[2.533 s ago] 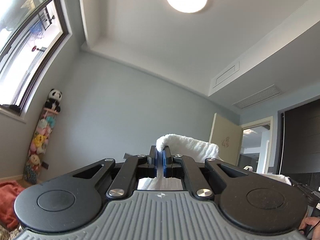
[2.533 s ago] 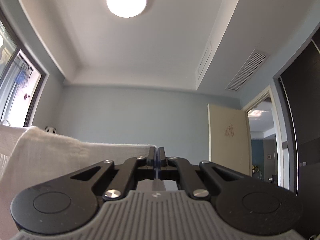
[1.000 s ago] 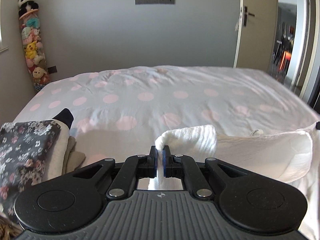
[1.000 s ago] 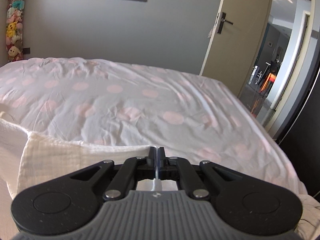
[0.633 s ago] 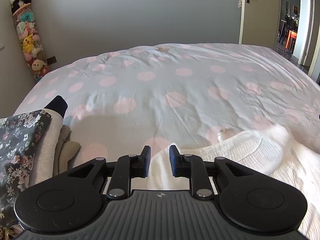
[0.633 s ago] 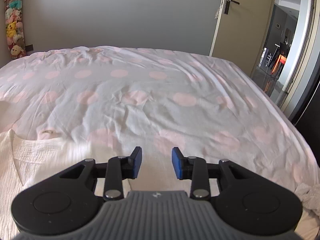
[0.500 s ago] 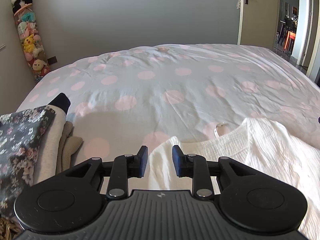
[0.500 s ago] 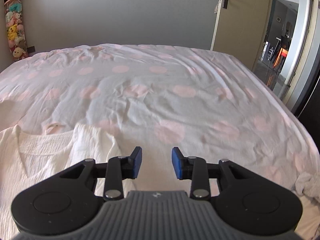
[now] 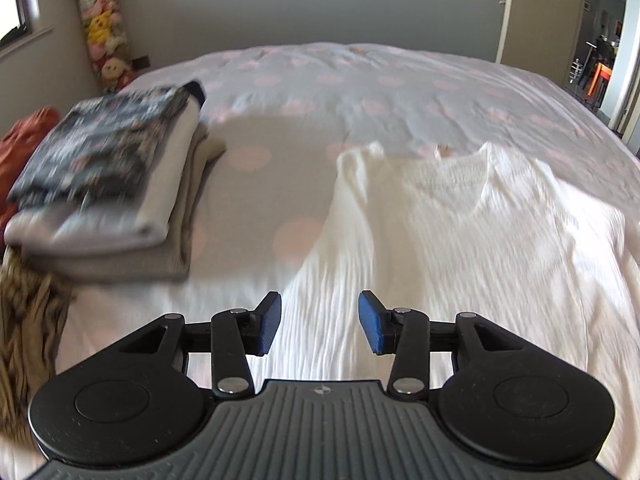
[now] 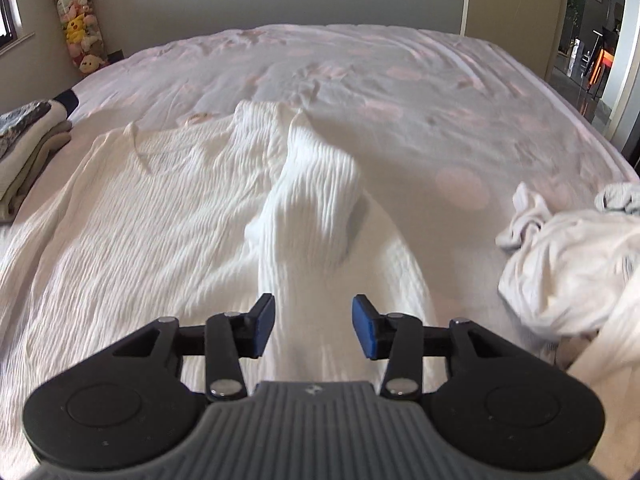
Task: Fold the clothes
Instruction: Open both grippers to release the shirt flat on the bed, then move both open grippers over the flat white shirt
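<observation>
Looking along the left gripper (image 9: 319, 322): its jaws are standing wide apart and gripping nothing. A white ribbed top (image 9: 460, 232) is lying flat on the polka-dot bed (image 9: 360, 80), neckline toward the far wall, probably spread this way so its sleeves and sides can be folded inward. The cloth is passing beneath the gap between the fingers, and whether the pads are touching it is not clear. At the left a stack of folded clothes (image 9: 108, 184) is sitting well apart from the top, a floral piece uppermost, likely the finished pile. An orange cloth (image 9: 20, 140) and a brown knitted one (image 9: 24, 312) are showing at the bed's left edge.

Looking along the right gripper (image 10: 313, 324): its jaws are likewise spread wide and empty. The white ribbed top (image 10: 140, 220) is stretching leftward, and one sleeve (image 10: 316, 196) is lying humped and doubled just ahead of the open fingers, in line with the gap. That sleeve looks to be the next part needing straightening. A crumpled white garment (image 10: 568, 264) is waiting at the right, near but apart.
</observation>
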A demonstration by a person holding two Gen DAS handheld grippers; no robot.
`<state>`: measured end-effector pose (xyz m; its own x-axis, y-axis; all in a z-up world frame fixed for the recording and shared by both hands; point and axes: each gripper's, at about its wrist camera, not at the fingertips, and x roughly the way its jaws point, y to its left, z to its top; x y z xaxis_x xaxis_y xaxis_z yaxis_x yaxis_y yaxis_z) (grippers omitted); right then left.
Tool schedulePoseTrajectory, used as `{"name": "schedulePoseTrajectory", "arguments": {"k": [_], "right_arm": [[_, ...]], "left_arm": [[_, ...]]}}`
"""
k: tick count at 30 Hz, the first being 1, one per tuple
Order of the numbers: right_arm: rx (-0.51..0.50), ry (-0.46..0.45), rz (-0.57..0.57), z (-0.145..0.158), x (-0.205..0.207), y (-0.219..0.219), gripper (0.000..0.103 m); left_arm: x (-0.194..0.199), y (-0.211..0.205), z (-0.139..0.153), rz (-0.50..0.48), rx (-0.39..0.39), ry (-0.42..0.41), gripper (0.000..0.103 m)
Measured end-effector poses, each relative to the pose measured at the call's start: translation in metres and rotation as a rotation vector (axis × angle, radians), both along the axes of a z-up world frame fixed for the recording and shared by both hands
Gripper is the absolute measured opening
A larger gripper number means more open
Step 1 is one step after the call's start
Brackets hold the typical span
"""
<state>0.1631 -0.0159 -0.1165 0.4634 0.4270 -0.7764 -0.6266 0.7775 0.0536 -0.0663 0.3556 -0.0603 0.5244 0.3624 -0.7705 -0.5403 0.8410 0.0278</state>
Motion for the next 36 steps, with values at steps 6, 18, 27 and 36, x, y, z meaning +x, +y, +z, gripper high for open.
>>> {"name": "schedulePoseTrajectory", "arguments": {"k": [6,18,27,36], "right_arm": [[-0.085,0.085,0.004,-0.025,-0.034,-0.018,0.067],[-0.066,0.113,-0.061,-0.004,-0.028,-0.043,0.009],[0.029,-0.029,-0.177,0.088,0.033,-0.064,0.008],[-0.067,-0.123,-0.35,0.121,0.151,-0.08,0.008]], "left_arm": [[-0.055,-0.02,-0.013,0.075,-0.066,0.001,0.043],[-0.105,-0.03,-0.023,0.157,-0.122,0.001,0.044],[-0.105,-0.032,-0.034,0.169,-0.158,0.005,0.044],[-0.101,-0.025,-0.04,0.181,-0.164,0.033,0.044]]}}
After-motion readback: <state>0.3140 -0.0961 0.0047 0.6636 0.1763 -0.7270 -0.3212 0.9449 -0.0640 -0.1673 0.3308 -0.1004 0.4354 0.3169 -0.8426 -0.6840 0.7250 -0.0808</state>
